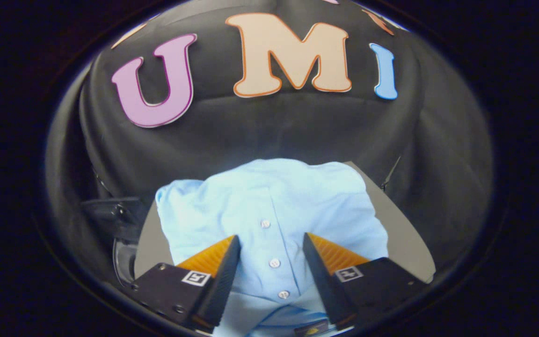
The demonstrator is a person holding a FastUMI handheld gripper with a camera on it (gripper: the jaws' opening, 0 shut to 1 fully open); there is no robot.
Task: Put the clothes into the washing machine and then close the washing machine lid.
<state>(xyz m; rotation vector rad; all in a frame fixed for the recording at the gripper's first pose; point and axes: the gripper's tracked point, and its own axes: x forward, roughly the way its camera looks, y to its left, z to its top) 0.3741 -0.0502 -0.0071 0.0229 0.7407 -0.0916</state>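
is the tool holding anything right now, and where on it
Nothing is held. The tool is open, its fingers apart above the light blue shirt, straddling the button placket without pressing on it.

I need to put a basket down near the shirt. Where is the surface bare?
Bare grey surface runs along the shirt's right edge, and a narrower strip on its left. The middle is crowded: the shirt lies there, its button strip between the open tool's fingers.

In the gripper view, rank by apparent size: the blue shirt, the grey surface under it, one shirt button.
1. Blue shirt, largest.
2. Grey surface, mostly covered, so true size unsure.
3. Button, between the open hand-held gripper fingers, smallest.
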